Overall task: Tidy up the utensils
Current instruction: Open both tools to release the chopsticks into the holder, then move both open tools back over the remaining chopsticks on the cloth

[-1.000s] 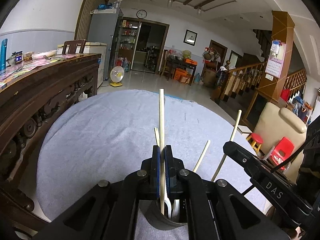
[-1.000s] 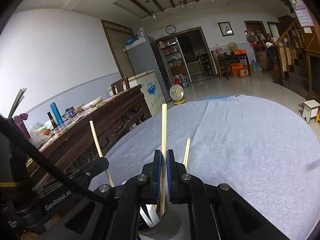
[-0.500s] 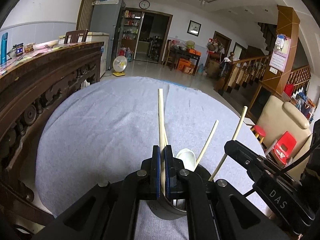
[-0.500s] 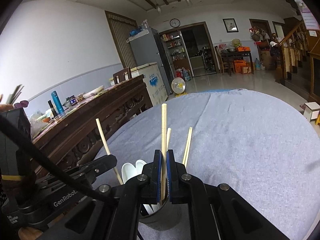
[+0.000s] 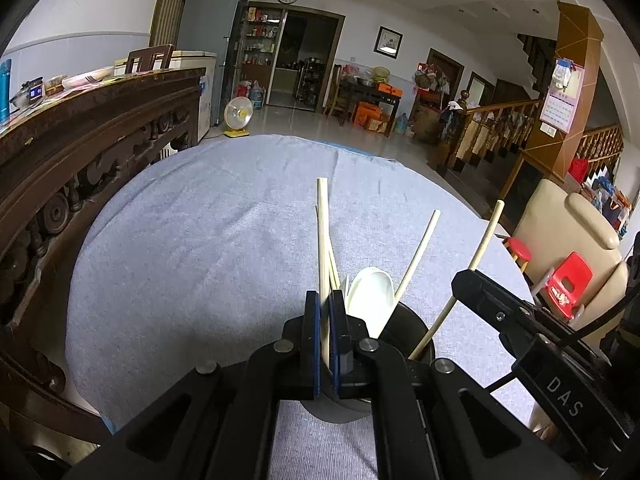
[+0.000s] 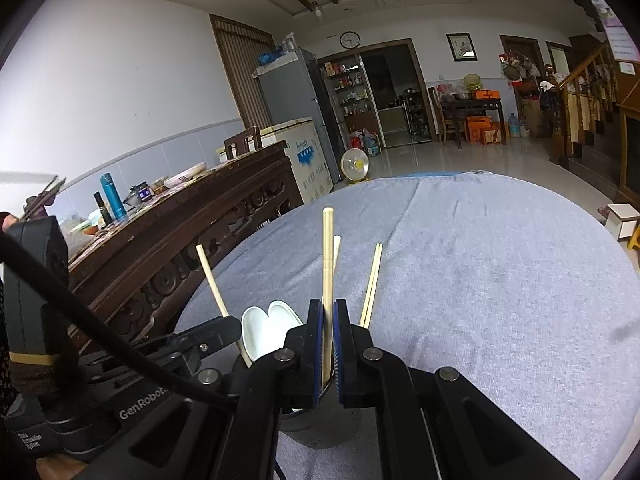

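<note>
A dark round utensil cup [image 5: 414, 322] stands on the grey-blue tablecloth [image 5: 192, 248], holding white spoons [image 5: 370, 292] and several pale chopsticks. My left gripper [image 5: 326, 320] is shut on one upright chopstick [image 5: 322, 220] whose lower end dips into the cup. In the right wrist view my right gripper [image 6: 327, 322] is shut on another chopstick [image 6: 328, 256] over the same cup [image 6: 316, 420], beside the spoons [image 6: 268, 328]. Each gripper shows in the other's view: the right one [image 5: 516, 320] with its chopstick [image 5: 486, 232], the left one [image 6: 196, 340] with its chopstick [image 6: 212, 280].
A dark carved wooden sideboard [image 5: 92, 128] runs along the table's left side, cluttered with bottles and dishes. A beige armchair [image 5: 572, 240], a red stool and a red child's chair [image 5: 568, 280] stand off the right edge. Bare cloth stretches beyond the cup.
Both grippers have tipped downward over the cup, so the cup and white spoons have come into view. Each keeps its chopstick clamped, the lower ends reaching the cup.
</note>
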The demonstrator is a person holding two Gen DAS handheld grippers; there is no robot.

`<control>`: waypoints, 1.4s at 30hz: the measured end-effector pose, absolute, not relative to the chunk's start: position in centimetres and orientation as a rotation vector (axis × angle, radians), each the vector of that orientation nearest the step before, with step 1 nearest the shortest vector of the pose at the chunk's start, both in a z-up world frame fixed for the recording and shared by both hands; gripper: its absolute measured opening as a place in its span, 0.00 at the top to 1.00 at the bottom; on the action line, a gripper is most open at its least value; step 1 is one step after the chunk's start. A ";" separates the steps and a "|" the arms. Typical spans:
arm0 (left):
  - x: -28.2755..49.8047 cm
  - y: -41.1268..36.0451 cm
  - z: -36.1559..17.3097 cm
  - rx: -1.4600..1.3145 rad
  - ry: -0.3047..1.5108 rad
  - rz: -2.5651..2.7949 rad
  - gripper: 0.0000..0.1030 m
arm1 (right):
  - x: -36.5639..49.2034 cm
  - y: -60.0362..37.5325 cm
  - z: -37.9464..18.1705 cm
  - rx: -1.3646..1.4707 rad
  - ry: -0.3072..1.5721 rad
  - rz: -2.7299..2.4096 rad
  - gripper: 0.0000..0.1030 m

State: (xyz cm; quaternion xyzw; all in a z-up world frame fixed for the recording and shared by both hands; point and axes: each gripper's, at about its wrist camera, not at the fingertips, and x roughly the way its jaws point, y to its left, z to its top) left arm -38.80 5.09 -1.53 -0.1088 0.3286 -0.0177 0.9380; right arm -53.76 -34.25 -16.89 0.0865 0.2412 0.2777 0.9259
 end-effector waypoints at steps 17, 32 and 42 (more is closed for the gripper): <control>-40.1 7.8 -0.1 -0.291 0.676 -0.031 0.46 | -54.9 -35.3 -16.4 0.185 0.496 0.582 0.91; -18.5 17.5 -0.2 -0.425 1.226 -0.023 0.46 | -46.8 -46.4 -16.6 0.356 0.648 0.420 0.55; -6.1 7.3 -9.2 -0.161 1.526 -0.089 0.46 | -42.9 -48.6 -21.0 0.451 0.762 0.373 0.55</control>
